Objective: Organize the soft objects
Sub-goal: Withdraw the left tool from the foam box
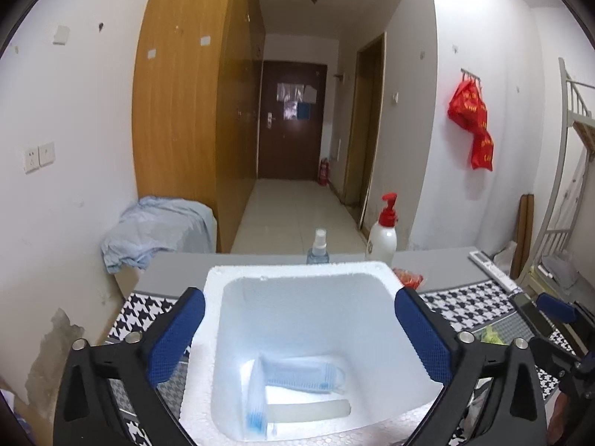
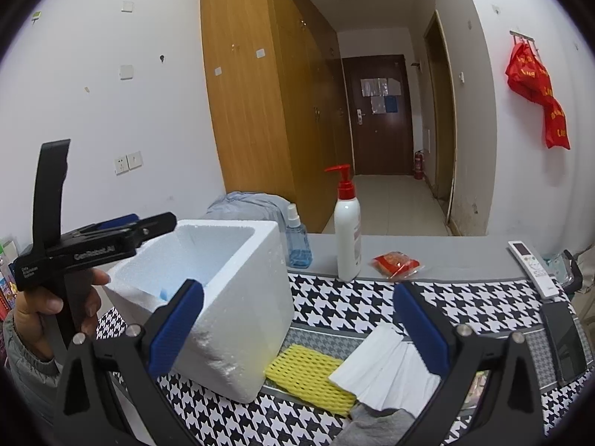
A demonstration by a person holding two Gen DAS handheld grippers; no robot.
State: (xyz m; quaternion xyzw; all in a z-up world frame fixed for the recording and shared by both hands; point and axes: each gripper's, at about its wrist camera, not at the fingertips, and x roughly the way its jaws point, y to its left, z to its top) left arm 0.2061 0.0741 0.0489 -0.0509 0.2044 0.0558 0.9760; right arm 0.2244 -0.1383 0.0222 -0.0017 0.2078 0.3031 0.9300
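The left gripper hangs released over the foam box, face mask dropped inside; it should lift straight out. The right gripper, jaws apart, should take the yellow foam net next.

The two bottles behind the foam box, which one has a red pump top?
The taller white plastic bottle; the shorter clear blue bottle beside it has a white spray cap instead.

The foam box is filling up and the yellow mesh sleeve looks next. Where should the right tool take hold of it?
Probably the yellow mesh sleeve at its bare left end, coming from above. It lies flat on the cloth, and the white tissue overlaps its right edge.
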